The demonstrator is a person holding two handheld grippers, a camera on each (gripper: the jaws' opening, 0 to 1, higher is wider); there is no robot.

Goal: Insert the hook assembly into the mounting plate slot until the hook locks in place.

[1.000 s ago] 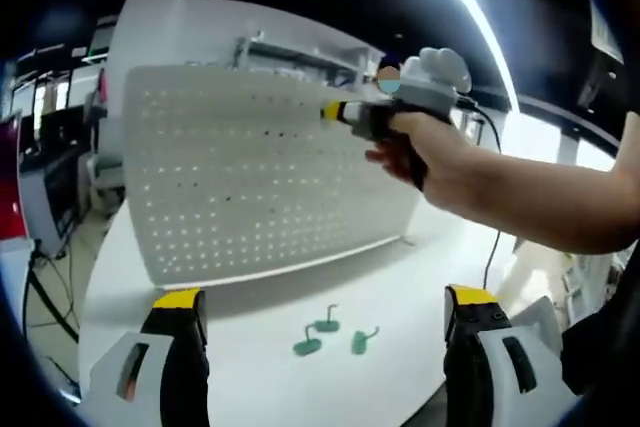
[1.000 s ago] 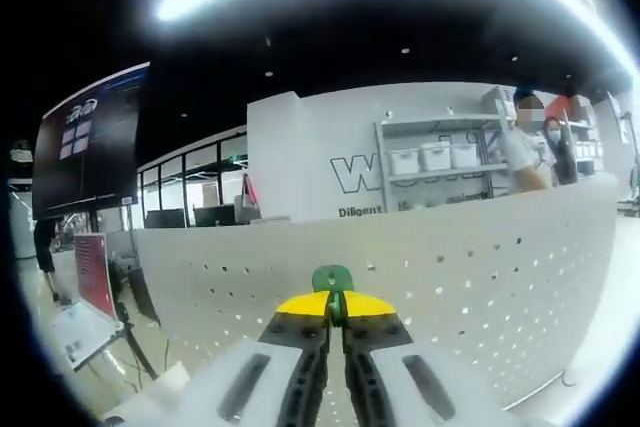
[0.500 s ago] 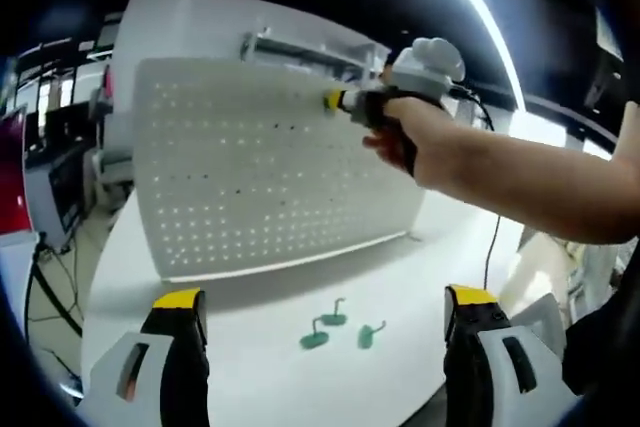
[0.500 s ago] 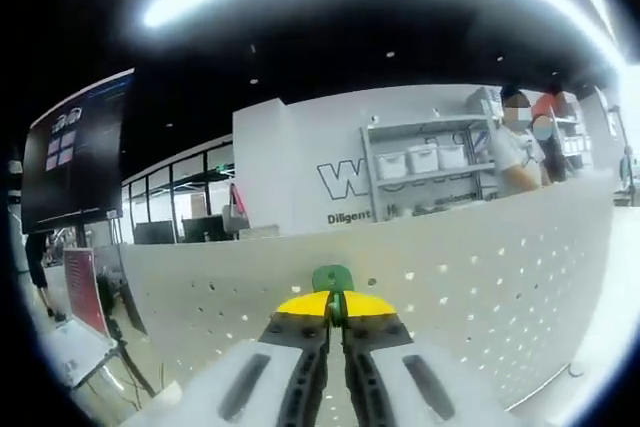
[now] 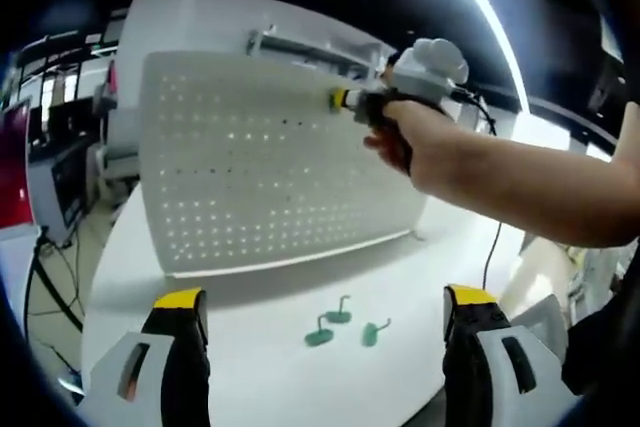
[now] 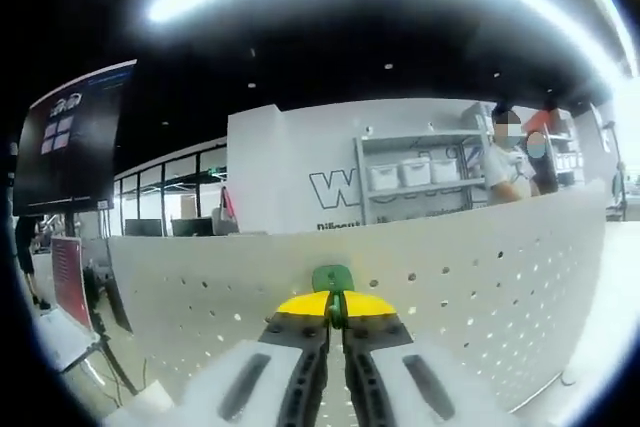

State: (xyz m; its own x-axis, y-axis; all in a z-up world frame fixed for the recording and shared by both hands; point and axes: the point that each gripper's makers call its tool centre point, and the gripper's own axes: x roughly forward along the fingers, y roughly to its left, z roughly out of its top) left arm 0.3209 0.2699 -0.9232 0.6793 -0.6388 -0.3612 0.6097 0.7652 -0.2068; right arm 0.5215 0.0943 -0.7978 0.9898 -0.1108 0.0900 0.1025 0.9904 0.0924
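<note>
White round table (image 5: 250, 347): upright pegboard (image 5: 270, 167) standing on it, three green hooks (image 5: 342, 322) lying in front.

L view far, R close; share pegboard (image 5: 270, 162).

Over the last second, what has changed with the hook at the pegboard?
The right hand-held gripper has crept a little higher along the white perforated pegboard, near its top edge, still shut on the small green plastic hook. The left hand-held gripper stays open and idle. The three green hooks on the white table lie where they were.
</note>
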